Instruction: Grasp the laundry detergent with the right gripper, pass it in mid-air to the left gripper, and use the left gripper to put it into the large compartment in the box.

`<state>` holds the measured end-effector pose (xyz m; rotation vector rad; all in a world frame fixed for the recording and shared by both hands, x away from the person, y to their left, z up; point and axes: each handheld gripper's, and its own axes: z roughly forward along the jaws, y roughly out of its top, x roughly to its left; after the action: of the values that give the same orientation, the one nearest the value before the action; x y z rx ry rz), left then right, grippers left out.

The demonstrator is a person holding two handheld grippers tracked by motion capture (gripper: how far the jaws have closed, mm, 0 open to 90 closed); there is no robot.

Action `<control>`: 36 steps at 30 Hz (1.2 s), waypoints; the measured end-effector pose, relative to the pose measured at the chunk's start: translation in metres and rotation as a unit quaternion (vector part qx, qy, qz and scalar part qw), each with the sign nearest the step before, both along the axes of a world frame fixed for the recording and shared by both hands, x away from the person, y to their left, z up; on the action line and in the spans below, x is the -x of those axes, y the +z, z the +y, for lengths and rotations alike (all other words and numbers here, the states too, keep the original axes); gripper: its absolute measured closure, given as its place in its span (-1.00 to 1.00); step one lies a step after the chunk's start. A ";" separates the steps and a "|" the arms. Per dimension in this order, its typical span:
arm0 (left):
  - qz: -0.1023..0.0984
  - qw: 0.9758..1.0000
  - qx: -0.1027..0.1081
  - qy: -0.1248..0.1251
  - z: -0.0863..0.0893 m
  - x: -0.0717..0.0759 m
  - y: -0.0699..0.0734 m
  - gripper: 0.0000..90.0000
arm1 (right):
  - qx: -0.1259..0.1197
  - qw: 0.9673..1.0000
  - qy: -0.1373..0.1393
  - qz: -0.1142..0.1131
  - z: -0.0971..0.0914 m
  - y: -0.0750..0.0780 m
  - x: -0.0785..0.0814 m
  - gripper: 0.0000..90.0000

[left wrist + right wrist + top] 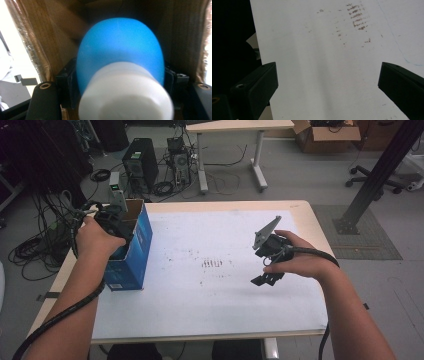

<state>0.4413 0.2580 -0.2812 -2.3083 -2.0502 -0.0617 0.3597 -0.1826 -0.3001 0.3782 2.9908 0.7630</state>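
My left gripper (114,222) reaches down into an open blue cardboard box (136,251) at the table's left edge. Inside the box's brown walls (57,32) a blue rounded bulb with a white cap (120,62) sits between the jaws, and the black pads (71,82) lie against both its sides. The white cap is blurred. My right gripper (267,276) hovers low over the white sheet (210,290) at the table's right half. Its jaws stand wide apart (327,82) with nothing between them.
Faint dark smudges (212,263) mark the middle of the sheet. Beyond the table lie computer towers (141,162), tangled cables, another desk (240,127) and a cardboard box (327,135). A black post (380,175) rises at the right.
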 end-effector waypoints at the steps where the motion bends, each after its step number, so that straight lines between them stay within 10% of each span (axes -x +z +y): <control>1: 0.001 1.000 0.000 0.000 0.000 0.000 0.001 -0.32 | -0.001 1.000 0.000 -0.001 0.000 0.000 0.000 -0.94; 36: -0.031 0.999 0.005 -0.016 -0.003 0.016 0.051 -0.70 | -0.008 1.000 0.001 -0.005 0.002 0.009 0.010 -0.94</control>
<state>0.4253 0.2546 -0.2300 -2.3752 -2.0458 -0.1248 0.3496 -0.1809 -0.2914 0.3714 2.9789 0.7868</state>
